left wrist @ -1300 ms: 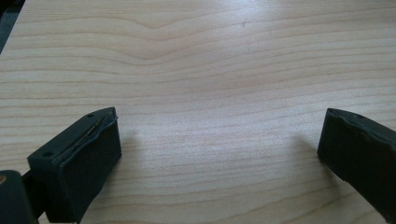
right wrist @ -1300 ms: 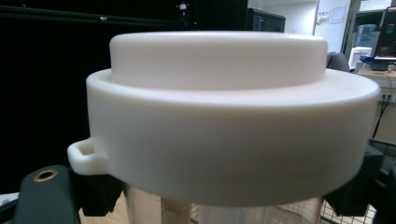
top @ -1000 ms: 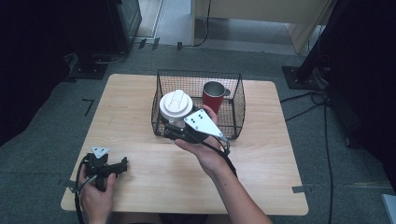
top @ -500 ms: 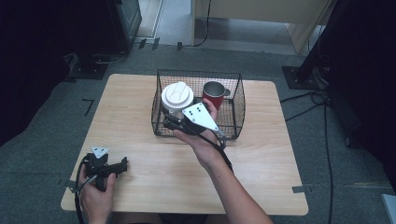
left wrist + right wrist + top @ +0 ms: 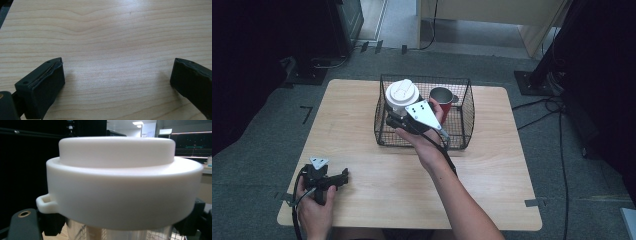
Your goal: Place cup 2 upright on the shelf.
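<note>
Your right gripper's (image 5: 396, 120) fingers (image 5: 53, 223) sit one on each side of the cup (image 5: 402, 97), just under its white lid (image 5: 122, 182); they look closed on it, and the right gripper view has the lid filling the space between the black pads. The cup's body below the lid looks shiny and metallic. Your left gripper's (image 5: 343, 177) fingers (image 5: 41, 87) are wide apart with only bare wood between them, resting low over the table (image 5: 492, 165) near its front left corner.

The cup stands at the left side of the wire basket (image 5: 464, 112), its lid rising above the rim. A red mug (image 5: 441, 97) stands in the same basket, just to the right of the cup, behind the grey plate on your right gripper. The basket rests on the table's far half, about midway across. Your right forearm reaches diagonally from the bottom edge up to the basket; your left hand (image 5: 314, 210) holds its gripper well apart from it.
</note>
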